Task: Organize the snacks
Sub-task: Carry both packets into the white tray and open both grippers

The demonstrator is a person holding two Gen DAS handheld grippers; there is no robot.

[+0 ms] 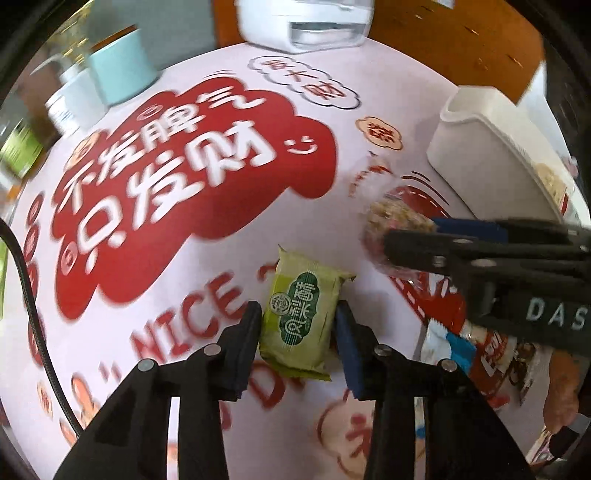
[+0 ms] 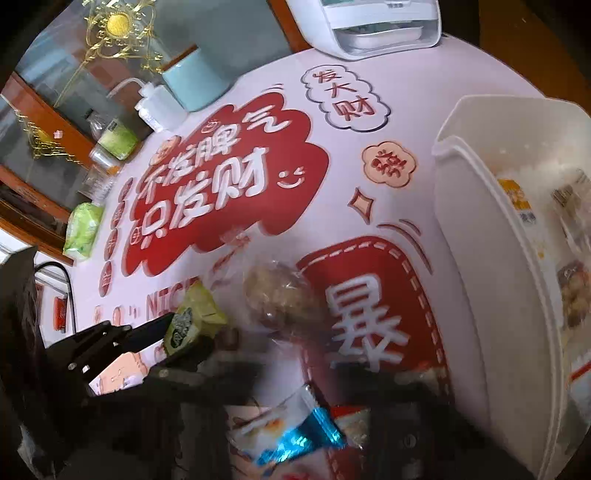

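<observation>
A green snack packet (image 1: 301, 317) lies on the printed tablecloth, between the fingers of my left gripper (image 1: 297, 325), which are close on both its sides; it also shows in the right wrist view (image 2: 192, 321). My right gripper (image 1: 410, 240) reaches in from the right, its fingers near together by a clear-wrapped brown snack (image 1: 397, 218), also seen in the right wrist view (image 2: 280, 295). In that view my right fingers are dark and blurred at the bottom. A white bin (image 2: 491, 236) at the right holds several snacks. A blue-and-white packet (image 2: 291, 432) lies near the bottom.
A white appliance (image 1: 306, 26) stands at the table's far edge. A teal cup (image 1: 123, 64) and a white pump bottle (image 1: 72, 96) stand at the far left. A green bag (image 2: 83, 229) lies at the left edge. More packets (image 1: 491, 354) lie at the right.
</observation>
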